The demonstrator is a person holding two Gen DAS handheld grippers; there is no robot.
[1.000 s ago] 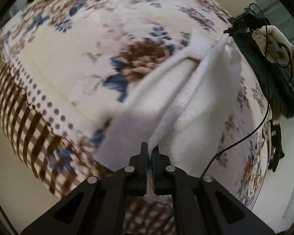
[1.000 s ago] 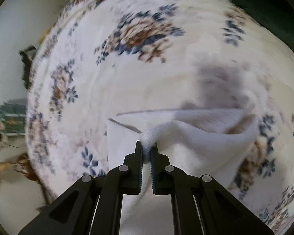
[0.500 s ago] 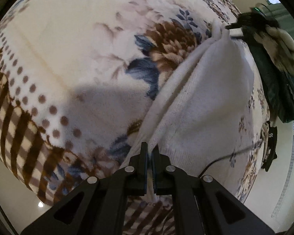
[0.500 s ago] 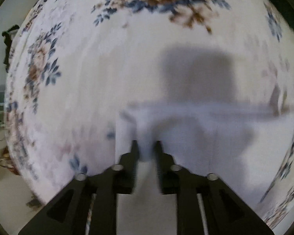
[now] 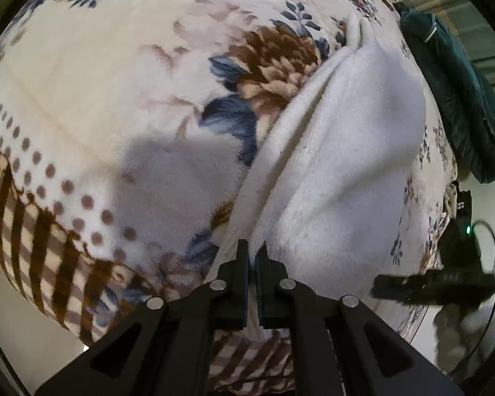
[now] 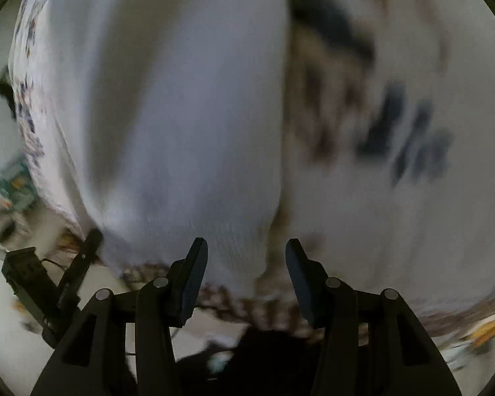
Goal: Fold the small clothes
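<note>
A white fleece garment (image 5: 340, 151) lies folded over on a floral blanket (image 5: 115, 82). My left gripper (image 5: 252, 250) is shut on the garment's near edge, low over the blanket's front border. In the blurred right wrist view the same white garment (image 6: 181, 115) fills the left half. My right gripper (image 6: 244, 254) is open and empty just above the garment's near edge. The right gripper also shows at the lower right of the left wrist view (image 5: 445, 280), and the left gripper at the lower left of the right wrist view (image 6: 49, 283).
The blanket has a brown checked border (image 5: 33, 231) at its front edge, with pale floor beyond. A dark green cloth (image 5: 462, 99) lies at the blanket's far right. A black cable (image 5: 491, 264) hangs near the right gripper.
My right gripper has let go of the garment, opened, and swung down to the near edge. The garment's raised edge has been laid flat. My left gripper stays shut on its edge.
</note>
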